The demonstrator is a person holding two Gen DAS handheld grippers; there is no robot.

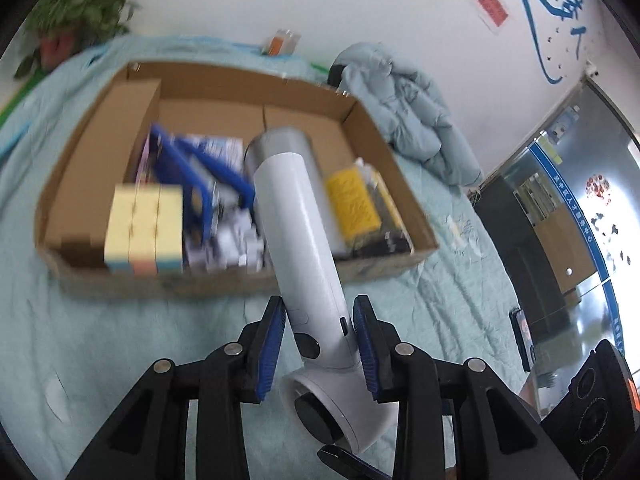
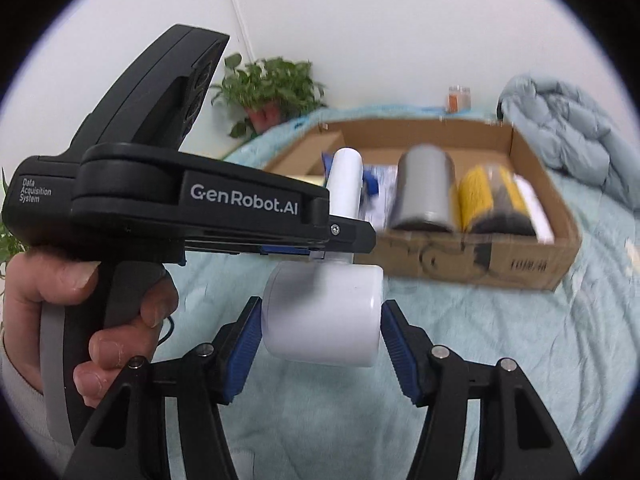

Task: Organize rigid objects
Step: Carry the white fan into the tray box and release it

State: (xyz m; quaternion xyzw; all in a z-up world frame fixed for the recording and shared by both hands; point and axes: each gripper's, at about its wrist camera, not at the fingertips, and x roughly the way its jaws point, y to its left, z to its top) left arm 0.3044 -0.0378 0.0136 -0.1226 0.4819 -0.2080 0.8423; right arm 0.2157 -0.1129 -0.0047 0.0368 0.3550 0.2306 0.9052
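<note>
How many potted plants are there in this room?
1 clearly visible: the potted plant stands against the wall, past the far left corner of the cardboard box. A few more leaves at the right wrist view's left edge may belong to a second.

Left hand-held gripper clamping white hair dryer, cardboard box beyond, teal bedspread

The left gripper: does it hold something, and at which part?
Yes. The left gripper holds the white dryer by its handle, near the head. The right gripper is open around the head, not gripping.
</note>
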